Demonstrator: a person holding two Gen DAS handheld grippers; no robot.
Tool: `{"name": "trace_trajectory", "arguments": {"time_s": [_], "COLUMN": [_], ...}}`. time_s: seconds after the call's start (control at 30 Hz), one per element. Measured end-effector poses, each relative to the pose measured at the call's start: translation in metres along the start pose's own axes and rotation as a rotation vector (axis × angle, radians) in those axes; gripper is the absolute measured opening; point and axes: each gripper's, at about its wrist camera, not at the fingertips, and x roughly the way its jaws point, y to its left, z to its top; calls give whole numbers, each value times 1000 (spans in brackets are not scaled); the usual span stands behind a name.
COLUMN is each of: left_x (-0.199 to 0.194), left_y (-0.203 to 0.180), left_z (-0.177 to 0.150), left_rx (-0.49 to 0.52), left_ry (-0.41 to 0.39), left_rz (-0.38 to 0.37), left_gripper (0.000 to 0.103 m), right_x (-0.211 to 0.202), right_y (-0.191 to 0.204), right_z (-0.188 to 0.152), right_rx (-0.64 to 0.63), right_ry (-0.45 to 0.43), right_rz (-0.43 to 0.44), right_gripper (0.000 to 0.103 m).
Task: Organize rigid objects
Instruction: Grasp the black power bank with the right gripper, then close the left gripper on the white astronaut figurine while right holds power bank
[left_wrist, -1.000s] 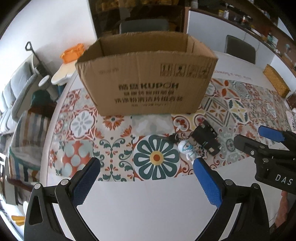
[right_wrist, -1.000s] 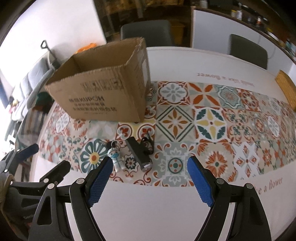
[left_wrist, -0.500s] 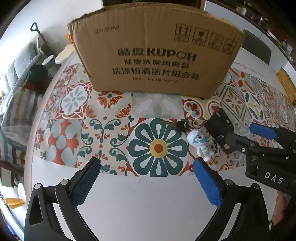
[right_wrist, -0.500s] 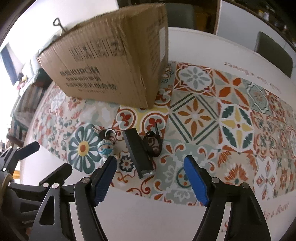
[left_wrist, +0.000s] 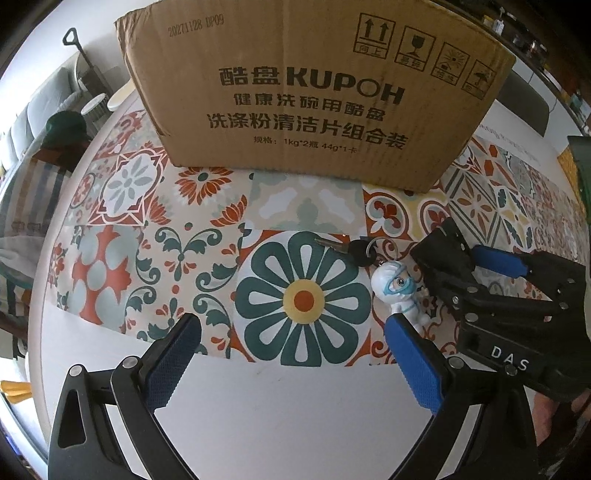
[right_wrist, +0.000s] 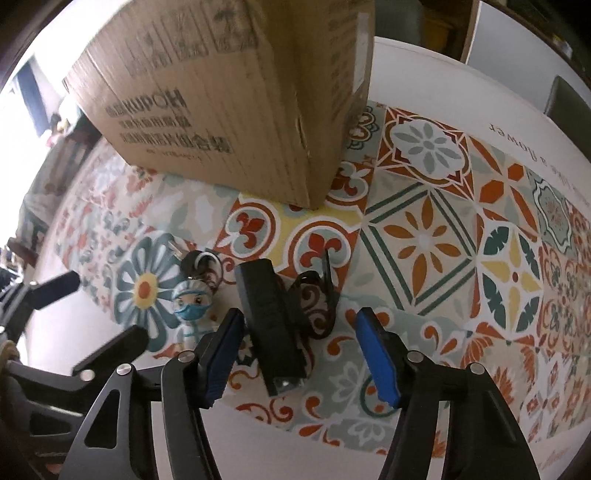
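A black oblong device with a dark strap lies on the patterned mat. My right gripper points steeply down over it. Its jaws are closing with the device between the blue pads, and a small gap shows on each side. Just left of the device lies a white masked figurine on a ring with a black-headed key. My left gripper stands open above the flower tile, nothing between its fingers; its right fingertip is next to the figurine. The cardboard box stands behind.
The patterned mat runs across a white table, whose rounded edge is at the left. A sofa and small round stools stand beyond that edge. A dark chair stands at the far right.
Both grippers have sunk toward the table, so the box and objects look larger. The right jaws have narrowed and now straddle the black device. The left jaws keep the same width.
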Motion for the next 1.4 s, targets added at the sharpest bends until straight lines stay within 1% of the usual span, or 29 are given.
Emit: {"name": "trace_trajectory", "arguments": {"time_s": [0.03, 0.13, 0.17, 0.27, 0.3, 0.47, 0.57, 0.67, 0.73, 0.8, 0.93, 0.97, 1.03, 1.07, 1.17, 1.2, 1.37, 1.4], "left_x": [0, 1, 1, 2, 2, -3, -7, -8, -7, -4, 4, 7, 13, 17, 26, 30, 35, 35], "left_y": [0, 0, 0, 0, -1, -6, -9, -13, -18, -24, -34, -37, -42, -45, -52, -54, -63, -65], "left_z": [0, 1, 1, 2, 2, 1, 2, 7, 11, 14, 19, 20, 22, 23, 27, 27, 31, 32], "left_rx": [-1, -2, -1, 5, 6, 15, 12, -13, -25, -35, -65, -66, -70, -71, -69, -70, -48, -43], "left_ry": [0, -2, -2, -2, -3, -7, -17, -17, 0, 12, 30, 36, 45, 48, 71, 80, 67, 65], "left_rz": [0, 6, 8, 11, 7, -10, -28, -59, -83, -87, -117, -115, -101, -93, -82, -77, -52, -49], "left_gripper": [102, 102, 102, 101, 98, 96, 95, 88, 81, 78, 66, 64, 55, 53, 51, 49, 47, 42], "right_x": [2, 3, 3, 5, 5, -4, -18, -31, -39, -44, -55, -56, -60, -60, -58, -58, -54, -54], "right_y": [3, 5, 7, 10, 11, 12, 2, -6, -13, -18, -31, -34, -39, -41, -42, -43, -43, -43], "right_z": [1, 3, 4, 4, 4, -3, -7, -10, -11, -12, -16, -17, -19, -19, -18, -18, -19, -19], "right_rx": [-6, -14, -17, -27, -26, -5, 20, 52, 63, 72, 94, 101, 113, 118, 130, 132, 142, 142], "right_ry": [-10, -21, -26, -36, -35, -40, -55, -65, -79, -86, -104, -107, -116, -119, -125, -125, -125, -125], "right_rz": [-3, -2, -1, -5, -4, -17, -23, -31, -36, -49, -59, -60, -62, -61, -59, -56, -41, -38], "right_gripper": [62, 54, 48, 42, 41, 39, 38, 38, 38, 38, 38, 38, 38, 38, 38, 38, 39, 39]}}
